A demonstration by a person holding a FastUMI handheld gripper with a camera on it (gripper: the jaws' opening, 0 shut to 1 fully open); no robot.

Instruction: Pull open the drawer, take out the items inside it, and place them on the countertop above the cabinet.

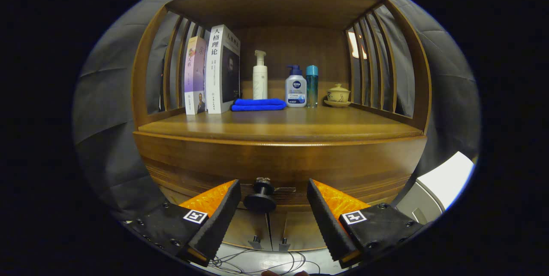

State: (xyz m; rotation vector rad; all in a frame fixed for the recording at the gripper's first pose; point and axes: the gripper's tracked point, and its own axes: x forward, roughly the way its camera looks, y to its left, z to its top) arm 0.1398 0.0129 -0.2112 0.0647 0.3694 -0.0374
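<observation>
Black and round, the small drawer knob (260, 198) is sitting squarely between the gripper's two fingers, its stem running straight back into the brown wooden drawer front (279, 168) and its flat disc facing the camera. The gripper (272, 201) is standing spread wide, each fingertip (231, 194) well clear of the knob on its own side, so nothing is being grasped. The knob is lying dead ahead and level with the fingertips, barely beyond them; by my judgement the coming move is turning on closing evenly across that disc and then drawing back along the stem's axis, straight toward the camera. The drawer is looking fully shut, flush under the wooden countertop (279, 128), so its contents are hidden. Above, the counter is carrying upright books (212, 72), a folded blue cloth (258, 104), a white pump bottle (260, 76), two more bottles and a small lidded cup (338, 95), with bare wood along the front edge.
</observation>
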